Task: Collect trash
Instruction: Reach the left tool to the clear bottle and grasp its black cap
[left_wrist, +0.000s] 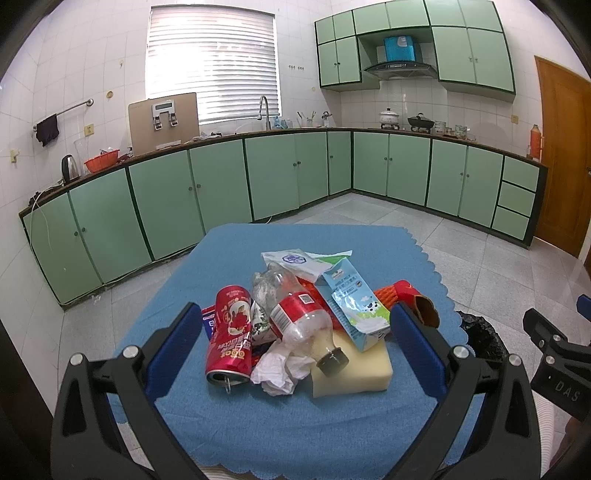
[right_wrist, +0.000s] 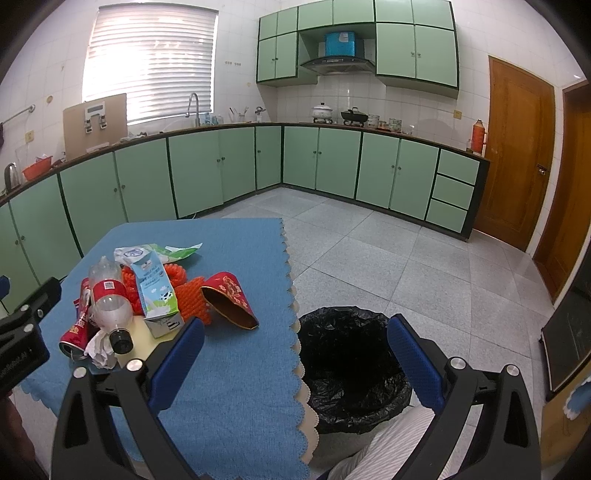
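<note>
Tablecloth: trash pile between left claw fingers

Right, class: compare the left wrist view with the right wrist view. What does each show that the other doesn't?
Only the left wrist view shows the dark towel on the wall rail. Only the right wrist view shows the whole black-lined bin beside the table, plus a second wooden door. Both share the trash pile on the blue tablecloth: milk carton, plastic bottle, red can.

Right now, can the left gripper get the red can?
Probably yes. The left gripper is open and empty, and the red can lies at the pile's near left edge, with only bare blue cloth before it.
</note>
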